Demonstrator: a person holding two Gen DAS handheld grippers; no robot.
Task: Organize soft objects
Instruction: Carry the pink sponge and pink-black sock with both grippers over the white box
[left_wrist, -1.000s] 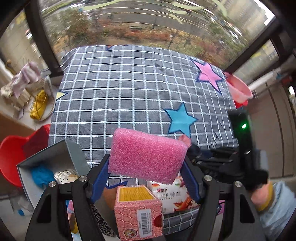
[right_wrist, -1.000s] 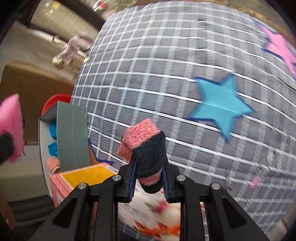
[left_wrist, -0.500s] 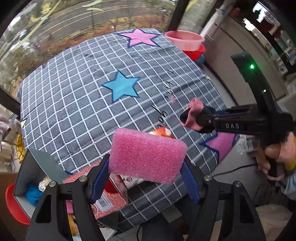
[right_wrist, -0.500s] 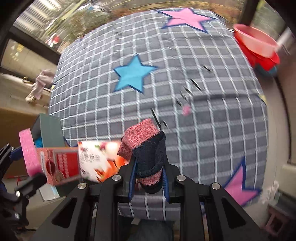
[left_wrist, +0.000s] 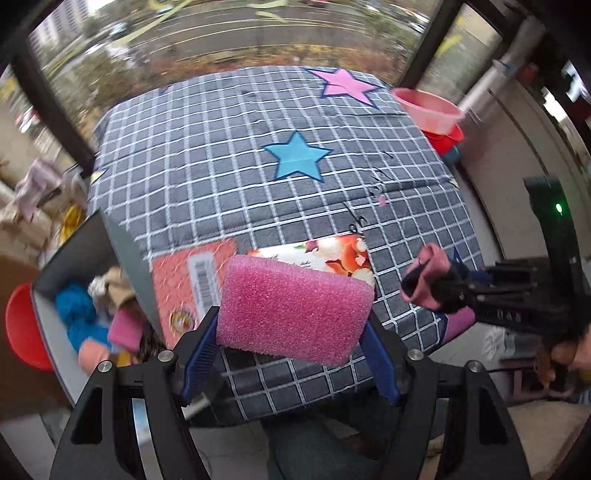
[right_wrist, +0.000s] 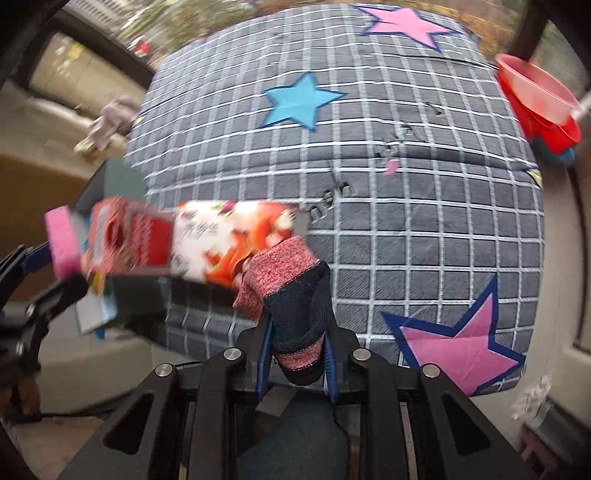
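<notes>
My left gripper (left_wrist: 291, 354) is shut on a pink sponge (left_wrist: 293, 308), held by its two short ends above the near edge of the checked table (left_wrist: 229, 155). In the right wrist view the same sponge (right_wrist: 62, 242) shows at the far left. My right gripper (right_wrist: 297, 352) is shut on a rolled sock (right_wrist: 291, 295), pink and navy, which sticks up between the blue pads. The left wrist view shows that sock (left_wrist: 428, 280) and the right gripper at the right, held in a hand. A grey open box (left_wrist: 74, 295) with several soft items stands at the table's left corner.
A red carton (left_wrist: 188, 284) and a white carton with fruit print (left_wrist: 332, 251) lie at the table's near edge. Pink and red basins (left_wrist: 432, 114) stand right of the table. A red bowl (left_wrist: 22, 328) sits left of the grey box. Windows are behind.
Both grippers have pulled back toward the table's near side, each keeping its load. The view has swung, so the cartons and grey box now lie ahead and to the left.
</notes>
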